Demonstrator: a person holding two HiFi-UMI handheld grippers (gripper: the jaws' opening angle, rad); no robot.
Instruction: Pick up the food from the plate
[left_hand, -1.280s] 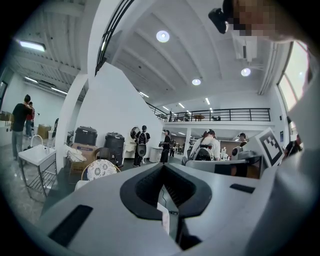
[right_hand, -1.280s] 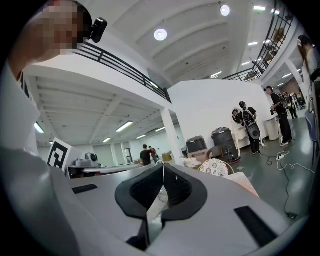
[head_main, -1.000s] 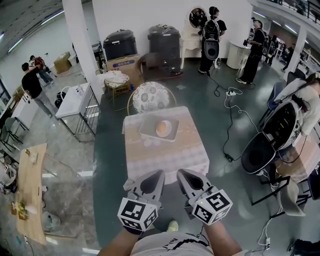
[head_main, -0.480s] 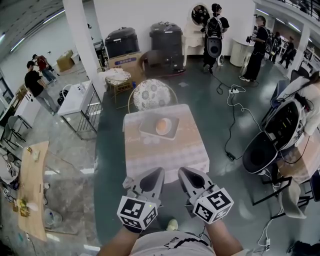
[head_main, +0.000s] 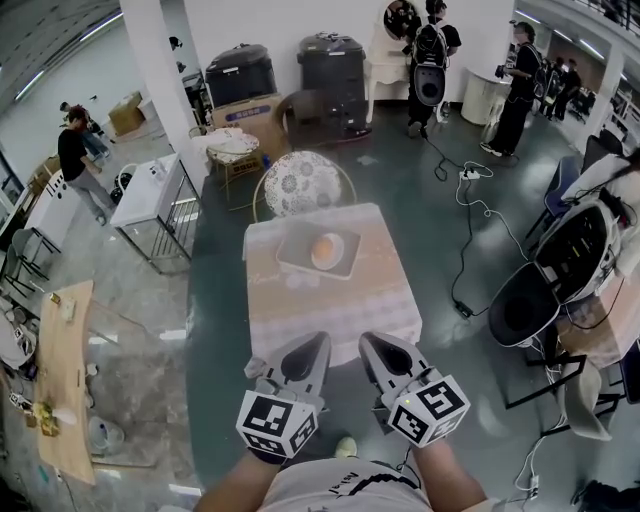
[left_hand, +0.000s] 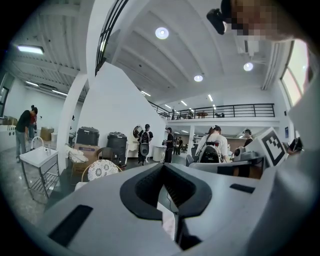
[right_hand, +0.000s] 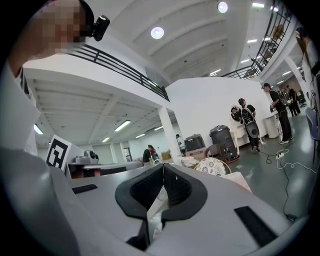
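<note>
Pale orange and round, the food lies in the middle of a grey plate that is nearly square, with soft corners. The plate stands on the far half of a small square surface, which is covered with a light pinkish cloth that hangs over the edges. Behind the surface is a chair with a round back in a lace-like pattern. The floor is dark and a little glossy.

Both grippers are low in the head view, at the near side of the surface and well apart from the plate. The left gripper has smooth grey plastic jaws lined with black ribbed pads. Its tips are pressed together and nothing is between them. The right gripper is of the same shape, and its jaws also meet at the tips, empty.
</note>
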